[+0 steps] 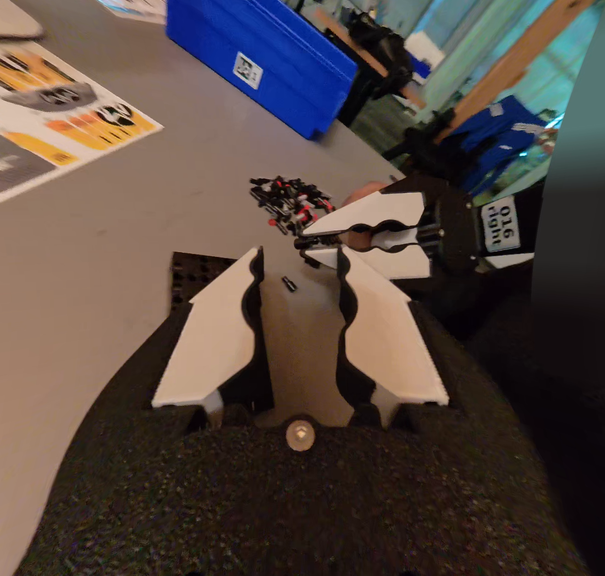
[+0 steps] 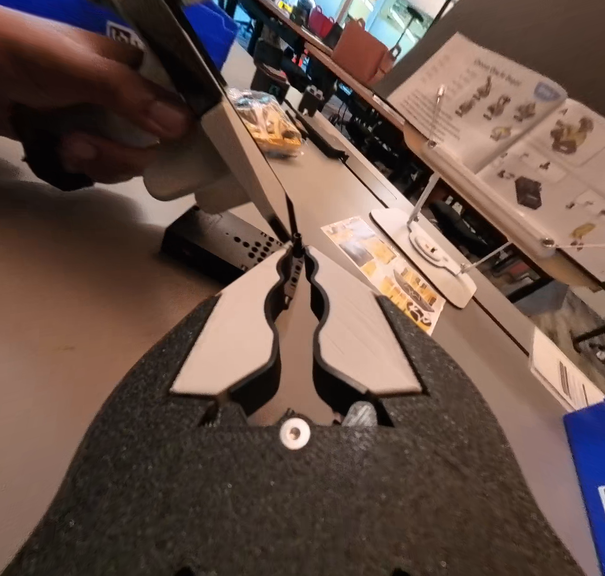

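My left gripper (image 1: 300, 255) is open and empty, low over the grey table (image 1: 163, 200). A small black pin (image 1: 289, 284) lies on the table between its fingers. My right gripper (image 2: 296, 249) is shut on a thin black beam with holes (image 2: 295, 270). In the left wrist view it reaches in from the right (image 1: 302, 242), its tip just beyond my left gripper's right finger. A pile of small black and red parts (image 1: 288, 200) lies behind it. A hand (image 2: 82, 101) holds the left gripper, whose finger (image 2: 248, 167) points down at the beam's tip.
A black perforated box (image 2: 222, 242) (image 1: 183, 275) sits by the left finger. A blue bin (image 1: 255, 52) stands at the back. A printed sheet (image 1: 65, 111), a booklet on a white stand (image 2: 491, 101) and a bag of yellow parts (image 2: 265, 121) are also on the table. My left and right fingertips are right by each other.
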`<state>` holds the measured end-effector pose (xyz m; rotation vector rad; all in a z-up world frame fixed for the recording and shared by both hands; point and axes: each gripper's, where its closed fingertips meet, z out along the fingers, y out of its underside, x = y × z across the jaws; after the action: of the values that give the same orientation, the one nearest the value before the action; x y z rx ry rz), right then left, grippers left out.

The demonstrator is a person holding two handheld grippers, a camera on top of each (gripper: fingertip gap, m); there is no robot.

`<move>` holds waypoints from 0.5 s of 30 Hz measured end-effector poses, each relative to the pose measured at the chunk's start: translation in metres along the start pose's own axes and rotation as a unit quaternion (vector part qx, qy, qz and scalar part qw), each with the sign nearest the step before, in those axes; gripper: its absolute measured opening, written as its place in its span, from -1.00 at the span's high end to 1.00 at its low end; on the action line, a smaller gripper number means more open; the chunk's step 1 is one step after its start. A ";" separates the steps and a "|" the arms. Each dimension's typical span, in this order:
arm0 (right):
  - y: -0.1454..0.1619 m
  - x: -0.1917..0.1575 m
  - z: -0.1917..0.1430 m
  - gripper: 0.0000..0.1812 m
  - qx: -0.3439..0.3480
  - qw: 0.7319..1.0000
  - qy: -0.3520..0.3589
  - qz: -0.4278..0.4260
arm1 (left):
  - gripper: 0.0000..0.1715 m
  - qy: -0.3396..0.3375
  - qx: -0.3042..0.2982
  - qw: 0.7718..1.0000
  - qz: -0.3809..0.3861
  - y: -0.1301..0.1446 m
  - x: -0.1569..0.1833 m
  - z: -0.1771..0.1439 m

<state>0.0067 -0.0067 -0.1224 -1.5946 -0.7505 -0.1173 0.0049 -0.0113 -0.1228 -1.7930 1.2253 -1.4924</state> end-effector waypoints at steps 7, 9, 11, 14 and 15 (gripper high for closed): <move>-0.014 -0.007 -0.008 0.93 0.044 0.999 -0.026 0.015 | 0.90 0.100 0.027 0.992 -0.070 -0.006 0.017 -0.005; -0.021 -0.007 -0.011 0.94 0.064 0.997 -0.029 0.018 | 0.97 0.117 0.038 0.988 -0.090 -0.009 0.017 -0.009; -0.031 -0.005 -0.017 1.00 0.098 0.995 -0.024 0.023 | 0.97 0.146 0.042 0.982 -0.116 -0.010 0.020 -0.012; -0.036 -0.001 -0.021 0.96 0.123 0.991 -0.013 0.040 | 0.97 0.179 0.054 0.971 -0.145 -0.013 0.023 -0.013; -0.036 -0.001 -0.021 0.87 0.124 0.991 -0.014 0.043 | 0.97 0.191 0.059 0.968 -0.155 -0.014 0.024 -0.013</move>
<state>-0.0055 -0.0266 -0.0884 -1.3919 -0.6890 0.0592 -0.0034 -0.0237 -0.0953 -1.7277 1.0254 -2.1202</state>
